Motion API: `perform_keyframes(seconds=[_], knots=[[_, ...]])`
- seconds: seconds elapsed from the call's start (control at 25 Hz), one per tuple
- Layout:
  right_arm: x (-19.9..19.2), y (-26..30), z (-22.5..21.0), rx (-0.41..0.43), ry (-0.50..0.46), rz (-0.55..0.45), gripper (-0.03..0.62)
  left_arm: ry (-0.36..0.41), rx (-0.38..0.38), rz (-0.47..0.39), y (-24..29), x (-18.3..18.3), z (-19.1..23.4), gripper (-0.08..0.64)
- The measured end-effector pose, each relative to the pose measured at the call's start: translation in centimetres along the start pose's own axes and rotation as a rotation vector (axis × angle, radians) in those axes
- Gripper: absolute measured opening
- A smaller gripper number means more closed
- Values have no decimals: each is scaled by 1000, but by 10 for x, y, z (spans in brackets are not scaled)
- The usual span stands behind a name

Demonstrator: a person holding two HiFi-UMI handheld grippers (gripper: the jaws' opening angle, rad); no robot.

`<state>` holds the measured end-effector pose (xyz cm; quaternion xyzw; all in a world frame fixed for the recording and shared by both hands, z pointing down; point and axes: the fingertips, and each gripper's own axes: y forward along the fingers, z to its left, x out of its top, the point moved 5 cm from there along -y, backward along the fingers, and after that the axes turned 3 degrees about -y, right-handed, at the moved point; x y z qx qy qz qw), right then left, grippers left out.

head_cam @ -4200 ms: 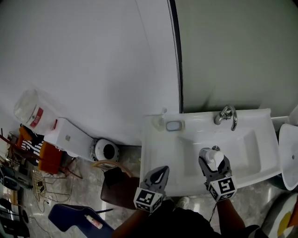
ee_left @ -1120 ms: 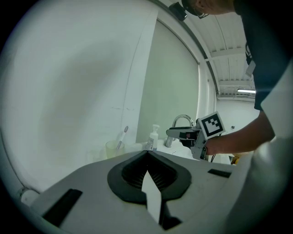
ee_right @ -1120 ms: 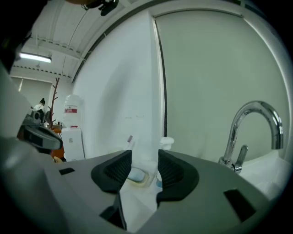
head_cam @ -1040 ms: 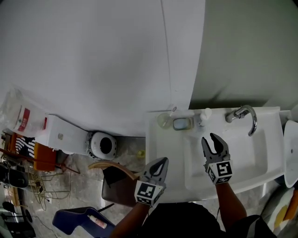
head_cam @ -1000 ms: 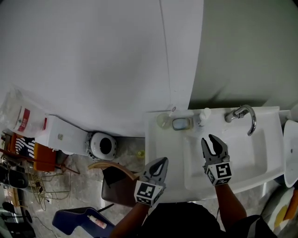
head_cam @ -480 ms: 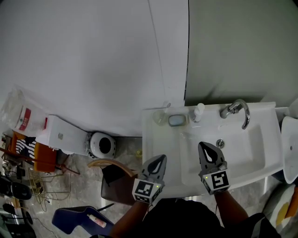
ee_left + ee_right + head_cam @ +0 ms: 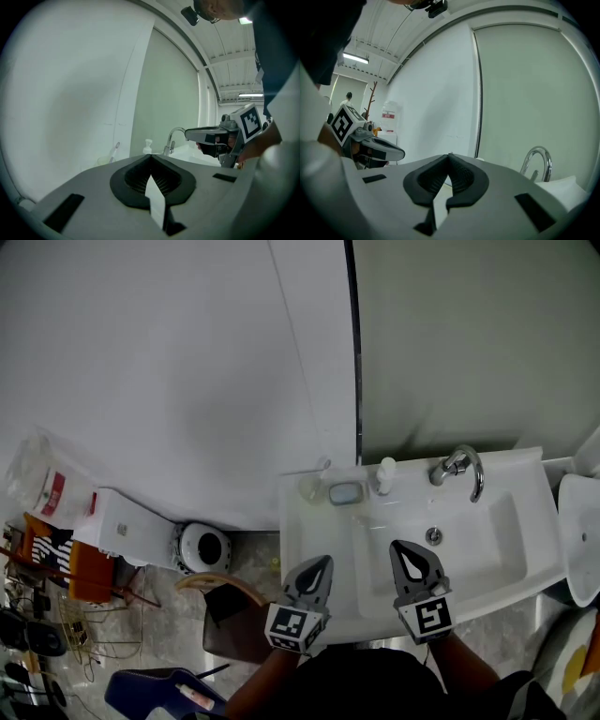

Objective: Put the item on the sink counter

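The small white pump bottle (image 7: pixel 384 474) stands upright on the back ledge of the white sink (image 7: pixel 309 559), in the middle right of the head view. It is between the soap dish (image 7: pixel 345 493) on its left and the chrome faucet (image 7: pixel 457 468) on its right, and it touches neither of them. Further left on the same ledge stands a clear cup (image 7: pixel 310 487) with a toothbrush in it. The right gripper (image 7: pixel 405 551) is over the front part of the basin, below the drain (image 7: pixel 433 535) in the frame and well apart from the bottle. Its jaws are fully closed with nothing between them. The left gripper (image 7: pixel 323 563) is at the front left edge of the sink, and its jaws are also pressed together and empty. In the left gripper view, the bottle (image 7: pixel 147 146) and the faucet (image 7: pixel 172 138) show small behind the closed jaw tips.
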<state>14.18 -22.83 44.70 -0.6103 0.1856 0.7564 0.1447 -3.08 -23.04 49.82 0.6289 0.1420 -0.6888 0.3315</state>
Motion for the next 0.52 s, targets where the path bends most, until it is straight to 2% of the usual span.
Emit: perform_keyframes(seconds=[0.16,0.52], knots=[[2,-3,3,2,-9,0,12,11,-8,-21,2,6,-3,12],[2,-6,2,-3,-31,6,12,9,-44,-11,4,3,-16,14]])
